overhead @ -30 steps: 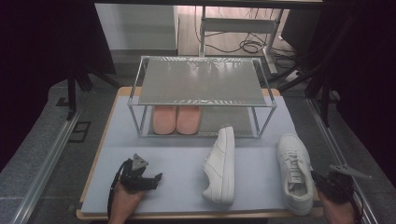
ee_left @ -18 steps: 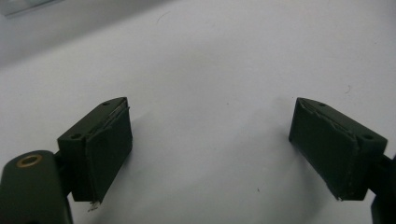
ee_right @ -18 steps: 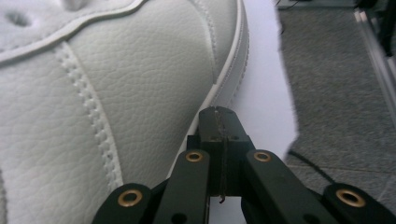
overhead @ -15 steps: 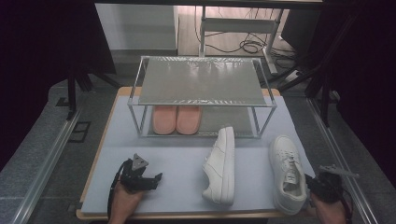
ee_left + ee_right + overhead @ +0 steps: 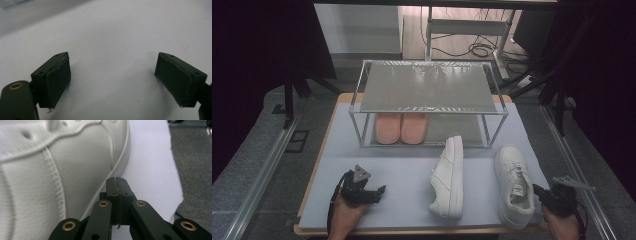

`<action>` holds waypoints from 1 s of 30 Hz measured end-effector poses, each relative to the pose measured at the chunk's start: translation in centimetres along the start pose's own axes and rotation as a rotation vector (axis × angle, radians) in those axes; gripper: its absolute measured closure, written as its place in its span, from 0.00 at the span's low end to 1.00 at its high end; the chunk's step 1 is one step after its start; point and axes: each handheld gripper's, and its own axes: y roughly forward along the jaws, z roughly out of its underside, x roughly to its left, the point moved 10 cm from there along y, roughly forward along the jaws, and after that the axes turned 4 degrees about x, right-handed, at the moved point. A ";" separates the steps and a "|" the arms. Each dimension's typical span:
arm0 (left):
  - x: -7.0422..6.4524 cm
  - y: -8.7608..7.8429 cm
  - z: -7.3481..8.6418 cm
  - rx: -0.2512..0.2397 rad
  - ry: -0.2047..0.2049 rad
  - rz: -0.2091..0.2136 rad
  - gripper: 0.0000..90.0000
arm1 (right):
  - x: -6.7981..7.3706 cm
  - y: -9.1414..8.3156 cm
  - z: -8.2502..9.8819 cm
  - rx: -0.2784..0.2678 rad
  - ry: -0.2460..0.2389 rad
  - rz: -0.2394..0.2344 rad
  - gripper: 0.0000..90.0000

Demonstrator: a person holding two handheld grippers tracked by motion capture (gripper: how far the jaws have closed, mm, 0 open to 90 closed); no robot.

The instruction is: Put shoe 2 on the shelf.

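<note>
White sneakers: two are lying on the tabletop [image 5: 412, 170], both in front of the rack.
Upright sneaker [image 5: 514, 184]: this one is standing on its sole at the right, toe pointing away toward the rack, heel sitting just beside the right claw.
Tipped sneaker [image 5: 449, 177]: this one is lying on its side near the middle, sole edge facing left, well apart from the left claw.
Pink slippers [image 5: 401, 127]: two are sitting side by side as a pair.
Rack [image 5: 427, 86]: one metal-framed rack with two levels is standing at the back of the tabletop; its lower level is holding the pink slippers at the left, and its top shelf is carrying nothing.
Claws: two, one in each of the person's hands, are coming in at the near edge.
Left claw [image 5: 371, 193]: it is resting low over the bare tabletop at the near left, jaws spread wide with nothing between them, as the left gripper view [image 5: 112, 82] is showing.
Right claw [image 5: 539, 192]: it is sitting at the near right, tips close to the upright sneaker's heel; in the right gripper view [image 5: 117, 183] the jaws are pressed together on nothing, with the sneaker's white leather side and sole rim [image 5: 75, 170] lying just to their left.
</note>
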 end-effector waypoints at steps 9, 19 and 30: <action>0.0 0.0 0.0 0.000 0.000 0.000 0.15 | 0.5 -1.9 -1.5 -0.073 -0.028 0.020 1.00; 0.0 0.0 0.0 0.000 0.000 0.000 0.15 | 2.2 -4.2 -3.8 -0.134 -0.065 0.001 1.00; 0.0 0.0 0.0 -0.001 0.001 -0.001 0.15 | 5.3 -4.9 -5.6 -0.150 -0.123 -0.064 1.00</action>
